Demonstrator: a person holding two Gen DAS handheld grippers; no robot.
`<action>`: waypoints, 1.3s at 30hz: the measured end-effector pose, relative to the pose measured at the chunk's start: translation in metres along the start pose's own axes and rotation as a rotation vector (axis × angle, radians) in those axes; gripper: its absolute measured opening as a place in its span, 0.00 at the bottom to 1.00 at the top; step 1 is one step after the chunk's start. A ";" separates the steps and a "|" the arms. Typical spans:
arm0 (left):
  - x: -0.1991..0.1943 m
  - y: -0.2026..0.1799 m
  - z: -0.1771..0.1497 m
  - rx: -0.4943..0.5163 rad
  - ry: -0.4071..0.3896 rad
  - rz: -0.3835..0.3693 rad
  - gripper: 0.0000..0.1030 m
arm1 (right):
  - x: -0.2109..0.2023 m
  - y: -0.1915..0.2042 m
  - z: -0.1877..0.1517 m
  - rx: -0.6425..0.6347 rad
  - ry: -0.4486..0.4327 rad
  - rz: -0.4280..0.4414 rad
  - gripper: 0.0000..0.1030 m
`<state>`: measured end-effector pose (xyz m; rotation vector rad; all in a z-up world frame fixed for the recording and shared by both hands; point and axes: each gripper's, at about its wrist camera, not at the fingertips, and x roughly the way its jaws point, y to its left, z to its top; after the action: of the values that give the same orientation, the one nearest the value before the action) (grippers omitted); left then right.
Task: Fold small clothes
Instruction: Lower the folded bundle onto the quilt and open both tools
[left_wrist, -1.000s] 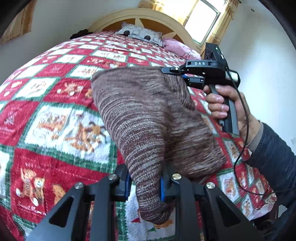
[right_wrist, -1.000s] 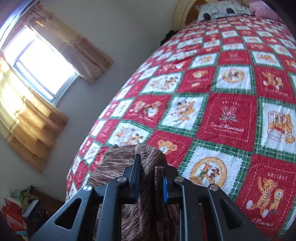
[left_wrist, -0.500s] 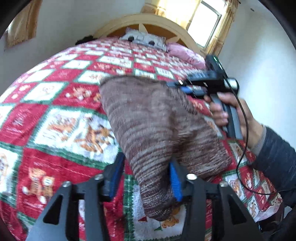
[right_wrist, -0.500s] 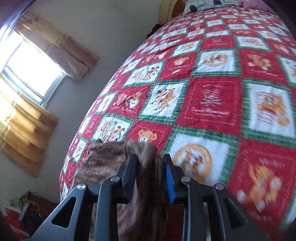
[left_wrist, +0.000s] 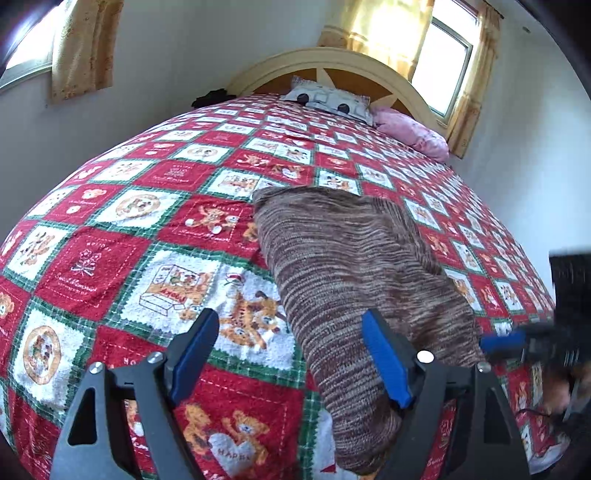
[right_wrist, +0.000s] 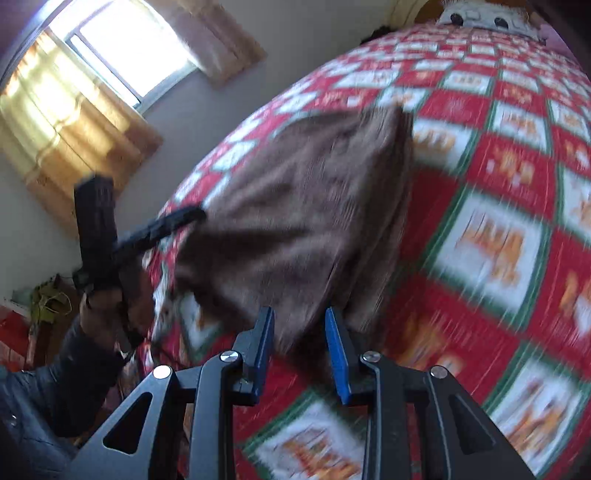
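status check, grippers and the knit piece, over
Left gripper just opened, nothing held. Right gripper open, off the cloth. Brown knit garment lies on the quilt. Nothing in the way.

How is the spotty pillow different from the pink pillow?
The spotty pillow is pale with black dots; the pink pillow is plain pink. The spotty pillow sits at the middle of the headboard; the pink pillow lies further right, nearer the window. Both rest on the quilt.
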<state>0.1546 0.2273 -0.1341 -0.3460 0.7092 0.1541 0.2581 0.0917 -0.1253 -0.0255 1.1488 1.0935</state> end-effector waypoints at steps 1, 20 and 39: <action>0.001 0.000 0.000 -0.005 0.000 0.000 0.80 | 0.003 0.001 -0.004 0.003 0.008 -0.011 0.29; 0.008 -0.018 -0.002 0.108 0.063 0.021 0.87 | -0.009 -0.009 -0.012 -0.078 0.043 -0.164 0.06; 0.046 -0.023 0.018 0.172 0.124 0.096 0.87 | 0.026 0.031 0.075 -0.227 -0.101 -0.217 0.35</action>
<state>0.2064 0.2135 -0.1462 -0.1574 0.8564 0.1621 0.2893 0.1647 -0.0936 -0.2643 0.9041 1.0142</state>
